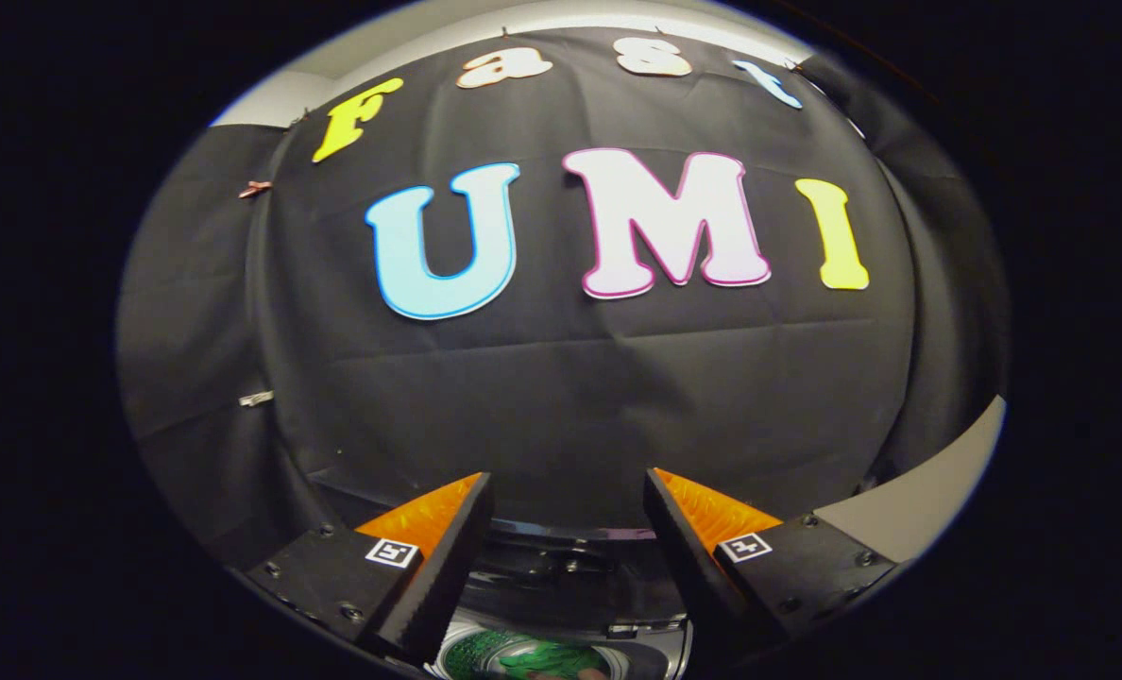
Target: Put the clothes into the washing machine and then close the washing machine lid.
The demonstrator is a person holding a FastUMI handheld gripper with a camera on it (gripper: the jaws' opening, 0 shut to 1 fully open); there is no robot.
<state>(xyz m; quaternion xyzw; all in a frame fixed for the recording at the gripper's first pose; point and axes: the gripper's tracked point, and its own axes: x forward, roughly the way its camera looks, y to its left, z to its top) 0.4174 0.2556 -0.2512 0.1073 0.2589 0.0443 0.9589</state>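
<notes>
My gripper stands open, its two fingers wide apart with nothing between them. It points at the black cloth wall of the booth. Low between the fingers I see the top of the washing machine, dark at the back, with its round drum opening below. Inside the drum lies a green piece of clothing, partly cut off from sight. The lid itself I cannot make out.
The black cloth wall hangs close behind the machine. A pale wall strip shows beyond the right finger. Small clips pin the cloth on the left side.
</notes>
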